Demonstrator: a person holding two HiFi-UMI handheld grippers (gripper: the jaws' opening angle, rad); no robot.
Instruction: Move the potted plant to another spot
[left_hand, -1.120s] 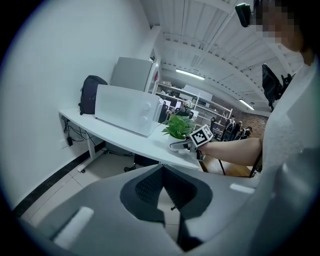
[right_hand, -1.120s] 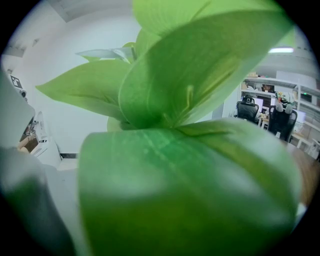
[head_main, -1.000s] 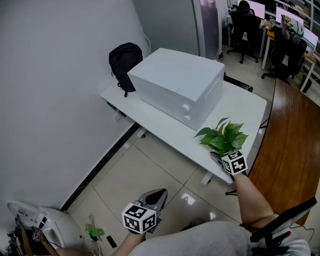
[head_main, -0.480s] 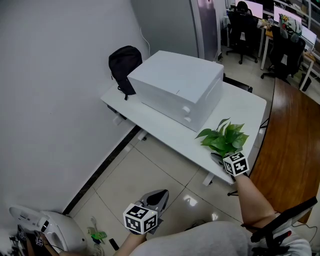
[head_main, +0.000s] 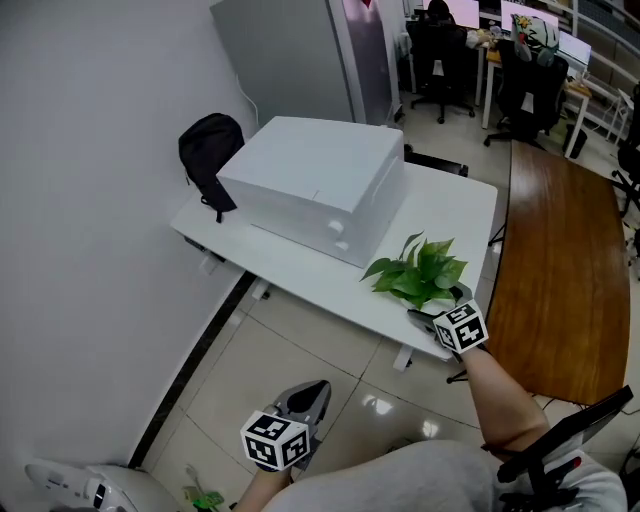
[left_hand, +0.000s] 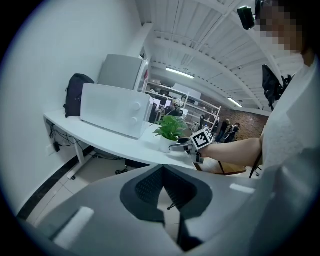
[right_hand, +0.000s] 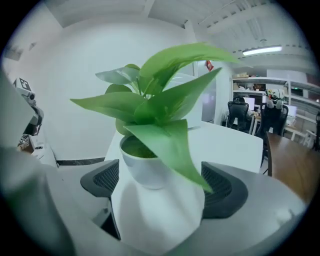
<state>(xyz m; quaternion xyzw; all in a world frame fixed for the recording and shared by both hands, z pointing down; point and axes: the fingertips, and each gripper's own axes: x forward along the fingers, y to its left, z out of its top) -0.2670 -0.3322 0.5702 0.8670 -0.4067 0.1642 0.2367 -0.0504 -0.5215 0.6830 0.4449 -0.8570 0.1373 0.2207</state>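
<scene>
The potted plant (head_main: 415, 272), green leaves in a small white pot, stands near the front right corner of the white table (head_main: 300, 265). My right gripper (head_main: 440, 303) reaches in from the table's front edge. In the right gripper view the white pot (right_hand: 155, 200) fills the gap and both pads press its sides, so my right gripper (right_hand: 159, 187) is shut on it. My left gripper (head_main: 308, 395) hangs low over the tiled floor, away from the table. Its jaws meet with nothing between them (left_hand: 164, 192). In the left gripper view the plant (left_hand: 170, 131) and the right gripper show at a distance.
A large white box (head_main: 315, 185) takes up the back of the table, with a black backpack (head_main: 207, 150) at its left end against the wall. A brown wooden table (head_main: 555, 250) stands close on the right. A grey cabinet (head_main: 290, 60) and office chairs are behind.
The head view has swung, so everything sits more to the left in the picture. The right gripper stays at the pot near the table's corner. The left gripper remains low over the floor.
</scene>
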